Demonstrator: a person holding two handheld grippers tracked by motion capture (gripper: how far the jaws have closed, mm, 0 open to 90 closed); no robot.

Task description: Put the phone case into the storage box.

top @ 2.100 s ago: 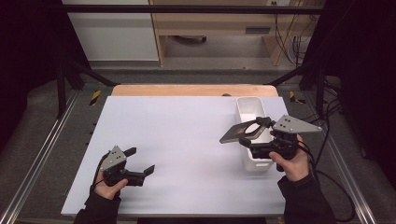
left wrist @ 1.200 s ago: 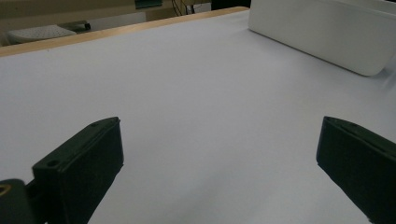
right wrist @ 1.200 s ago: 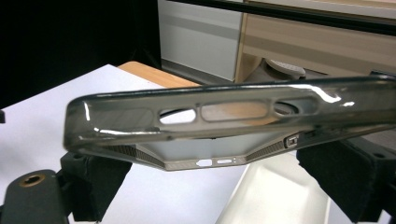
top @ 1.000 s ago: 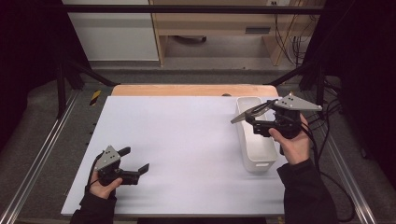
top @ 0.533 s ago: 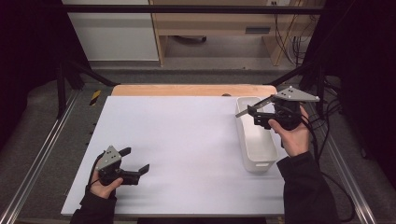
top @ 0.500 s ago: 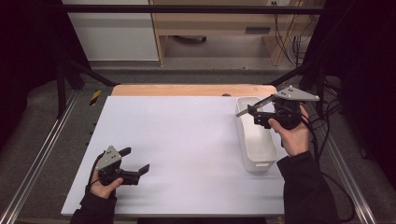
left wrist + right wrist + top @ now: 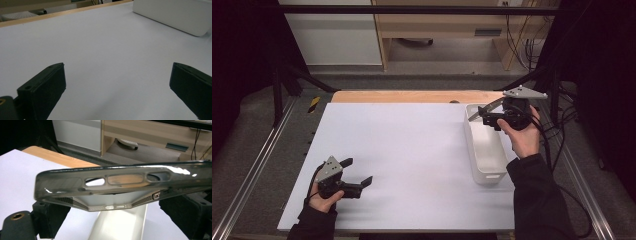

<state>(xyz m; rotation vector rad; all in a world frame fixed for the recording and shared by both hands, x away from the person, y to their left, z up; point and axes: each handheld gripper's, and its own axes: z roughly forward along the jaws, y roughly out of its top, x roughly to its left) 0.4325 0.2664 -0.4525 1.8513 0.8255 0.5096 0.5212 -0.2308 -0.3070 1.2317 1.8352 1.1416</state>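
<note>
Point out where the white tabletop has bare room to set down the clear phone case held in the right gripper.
The white tabletop is bare from the left gripper across to the white rectangular bin, and up to the wooden strip. It is crowded only at the right edge, where the right gripper holds the translucent grey phone case over the bin's far end.

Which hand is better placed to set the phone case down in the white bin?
Right. The right gripper already holds the phone case above the white bin's far end; the left gripper sits open, far across the table.
</note>
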